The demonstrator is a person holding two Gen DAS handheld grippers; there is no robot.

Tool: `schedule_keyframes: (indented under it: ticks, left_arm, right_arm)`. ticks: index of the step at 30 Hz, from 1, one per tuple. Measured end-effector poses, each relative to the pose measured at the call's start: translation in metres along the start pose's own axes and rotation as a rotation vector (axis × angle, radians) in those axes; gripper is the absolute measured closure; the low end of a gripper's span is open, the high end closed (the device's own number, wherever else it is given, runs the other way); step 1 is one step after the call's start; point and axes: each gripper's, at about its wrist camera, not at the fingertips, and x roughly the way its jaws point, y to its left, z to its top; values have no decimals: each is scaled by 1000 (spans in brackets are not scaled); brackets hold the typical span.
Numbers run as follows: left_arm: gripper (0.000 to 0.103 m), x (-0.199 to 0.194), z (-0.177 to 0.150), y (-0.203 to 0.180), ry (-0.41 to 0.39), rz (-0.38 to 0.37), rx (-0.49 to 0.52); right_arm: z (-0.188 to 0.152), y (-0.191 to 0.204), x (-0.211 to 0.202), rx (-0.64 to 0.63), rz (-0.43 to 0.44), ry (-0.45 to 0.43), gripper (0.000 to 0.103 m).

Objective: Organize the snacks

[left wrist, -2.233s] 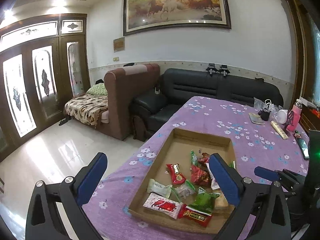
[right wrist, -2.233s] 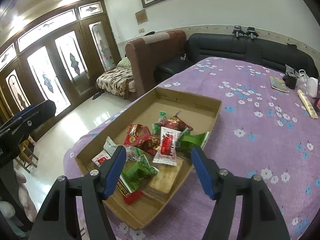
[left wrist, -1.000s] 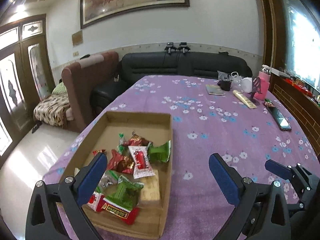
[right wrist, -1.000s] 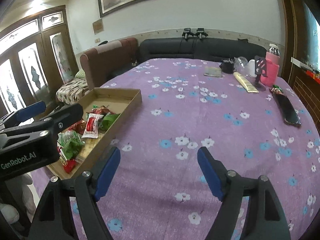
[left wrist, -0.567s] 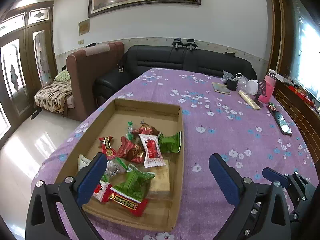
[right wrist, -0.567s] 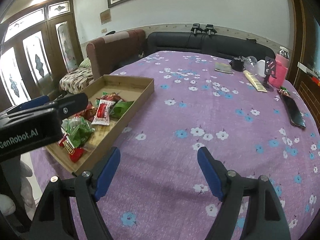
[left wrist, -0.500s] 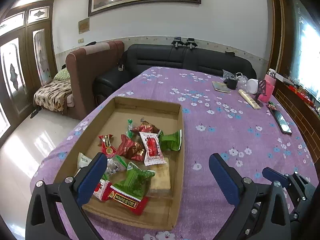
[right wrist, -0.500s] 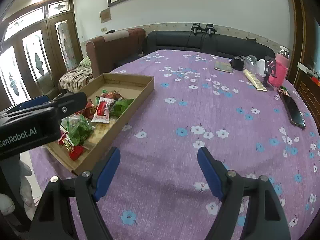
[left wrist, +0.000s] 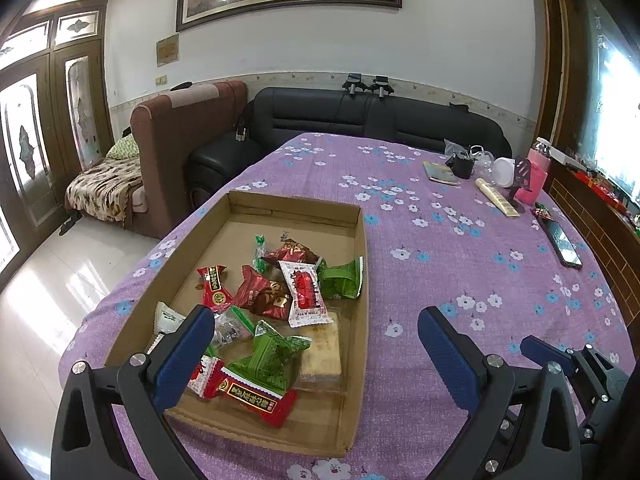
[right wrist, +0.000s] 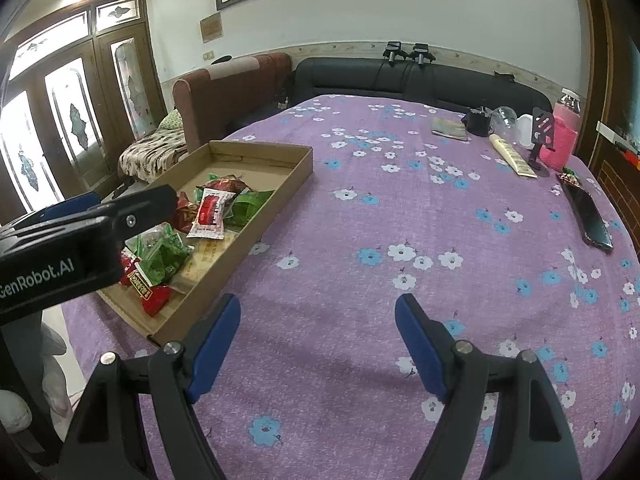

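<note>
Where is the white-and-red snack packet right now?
Left wrist view: the white-and-red packet lies in the cardboard tray, toward its right wall, between a dark red packet and a green one.

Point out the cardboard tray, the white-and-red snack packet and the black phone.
cardboard tray [left wrist: 362, 240], left wrist view, right wall.
white-and-red snack packet [left wrist: 305, 293], left wrist view, red centre.
black phone [right wrist: 592, 218], right wrist view, screen.

You have free purple worktop [right wrist: 360, 280] ahead of the right tool [right wrist: 318, 346], from the cardboard tray [right wrist: 256, 236] on its left to the black phone [right wrist: 590, 216] on its right. Bottles and small things [right wrist: 532, 136] crowd the far right corner. Inside the tray, the snack packets [left wrist: 280, 300] fill the near half, and the far half [left wrist: 288, 228] is bare.
</note>
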Motion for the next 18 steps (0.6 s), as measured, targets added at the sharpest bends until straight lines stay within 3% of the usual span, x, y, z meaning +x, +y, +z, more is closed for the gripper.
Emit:
schedule_keyframes:
  ticks: [5,9,14,16,18]
  left_arm:
    - [1,-7,0,-3,-34,17,12]
    - [1,-31,0,-4,-161,51,16]
    - [1,-68,1,5,-330,16,-32]
    - [1,-70,-1,11,-346,4,-56]
    - [1,-61,3,16,-304,0,-49]
  right_arm:
    - [0,0,0,1,0,-1,24]
    - [-2,1,-1,3,4,-6,24]
    - [-3,2,-4,-5,9,-17,24]
    - [-3,3,-5,-13,10,-20,24]
    - [-2,6,-6,-23,11,-25,24]
